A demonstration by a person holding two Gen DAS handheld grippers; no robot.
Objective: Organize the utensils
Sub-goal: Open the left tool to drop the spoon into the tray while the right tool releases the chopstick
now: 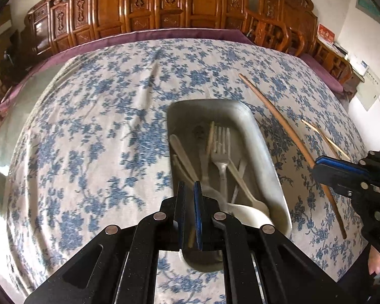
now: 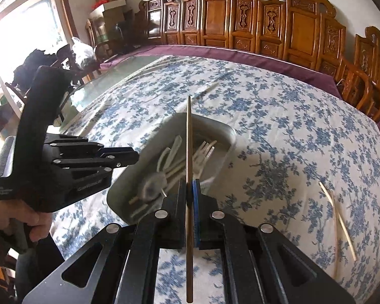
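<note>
Right hand-held gripper (image 2: 190, 190) clamps chopstick (image 2: 189, 136) over tray (image 2: 229, 136).

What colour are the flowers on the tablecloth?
Blue, on a white tablecloth. The right wrist view shows them best.

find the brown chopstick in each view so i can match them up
Left wrist: the brown chopstick slants across the cloth right of centre, passing into the right gripper.
Right wrist: it stands upright at centre, clamped in that gripper.
Shared landmark: the metal tray of utensils.
</note>
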